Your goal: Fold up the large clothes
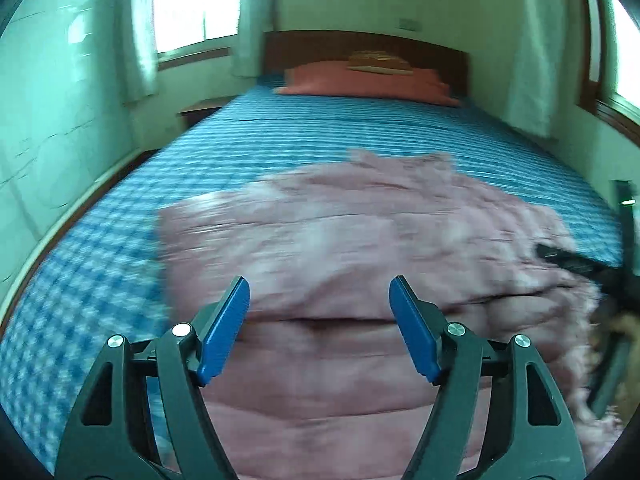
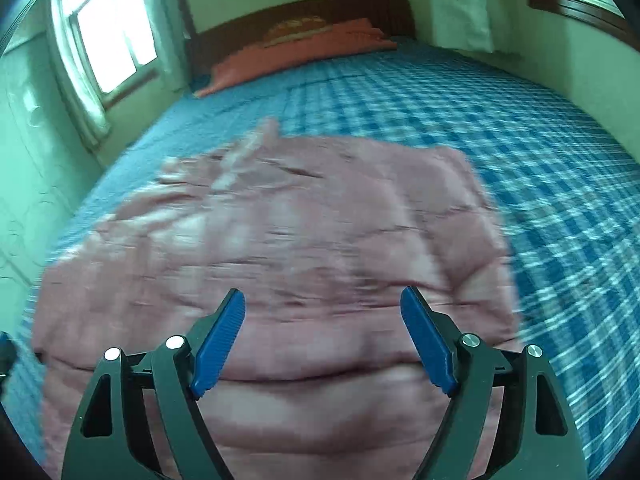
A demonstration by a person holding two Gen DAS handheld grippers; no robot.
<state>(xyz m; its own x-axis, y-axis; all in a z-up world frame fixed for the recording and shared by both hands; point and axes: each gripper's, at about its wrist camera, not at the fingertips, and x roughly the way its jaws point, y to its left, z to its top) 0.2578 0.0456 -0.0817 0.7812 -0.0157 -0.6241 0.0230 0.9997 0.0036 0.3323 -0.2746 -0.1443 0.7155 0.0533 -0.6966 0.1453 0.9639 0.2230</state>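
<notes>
- The left gripper (image 1: 319, 286) has its jaws spread wide with nothing between the blue pads (image 1: 224, 332); it tilts down over the pink padded garment (image 1: 340, 248).
- The right gripper (image 2: 322, 298) is likewise released and empty (both views are blurred), angled down above the same garment.
- The garment lies spread on the blue checked bed (image 2: 520, 140), at its near end, well apart from the orange pillow (image 2: 304, 48).

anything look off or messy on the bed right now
Nothing damaged or spilled. The pink garment lies on the checked bedspread, mostly flat, but its far edge is bunched and rumpled, not squared off. Both tools, left and right, are open above it, holding nothing. Motion blur hides finer detail.
</notes>
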